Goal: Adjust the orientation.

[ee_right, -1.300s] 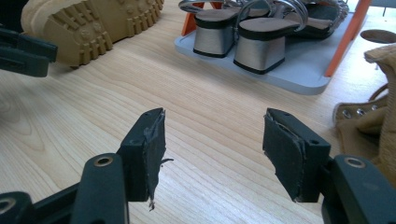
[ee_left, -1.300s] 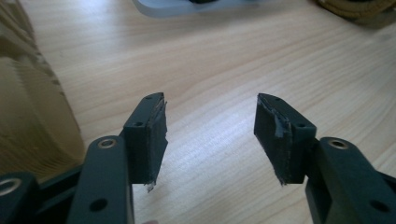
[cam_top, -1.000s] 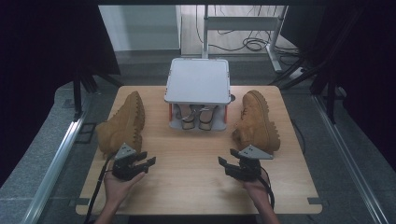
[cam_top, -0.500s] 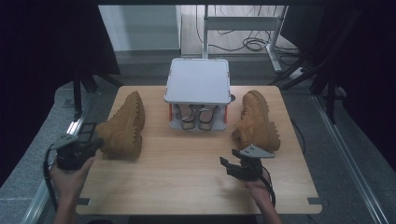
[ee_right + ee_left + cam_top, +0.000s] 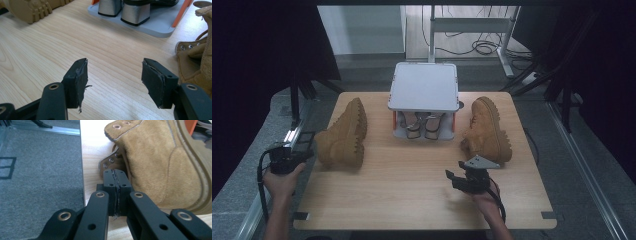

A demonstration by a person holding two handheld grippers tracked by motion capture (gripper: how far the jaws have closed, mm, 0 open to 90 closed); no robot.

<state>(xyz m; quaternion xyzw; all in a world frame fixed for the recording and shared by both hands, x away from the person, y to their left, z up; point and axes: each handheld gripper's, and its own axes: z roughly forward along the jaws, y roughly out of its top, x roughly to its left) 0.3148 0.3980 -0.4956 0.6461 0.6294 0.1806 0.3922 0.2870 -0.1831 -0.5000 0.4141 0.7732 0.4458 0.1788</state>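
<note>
Two tan suede boots lie on their sides on the wooden table: the left boot and the right boot. My left gripper is held just off the table's left edge, beside the left boot's ankle end. In the left gripper view its jaws are pressed shut with nothing between them, pointing at the left boot near its eyelets. My right gripper rests over the table in front of the right boot, open and with nothing between its fingers. The right boot is at that view's right edge.
A grey shoe rack with a white top stands at the back centre, with a pair of block-heeled shoes under it; the heels face my right gripper. Grey carpet lies beyond the left table edge. Bare wood stretches between the boots.
My left gripper has moved left from the table's front to just past its left edge, and its jaws have closed with nothing between them. The right gripper has stayed in place.
</note>
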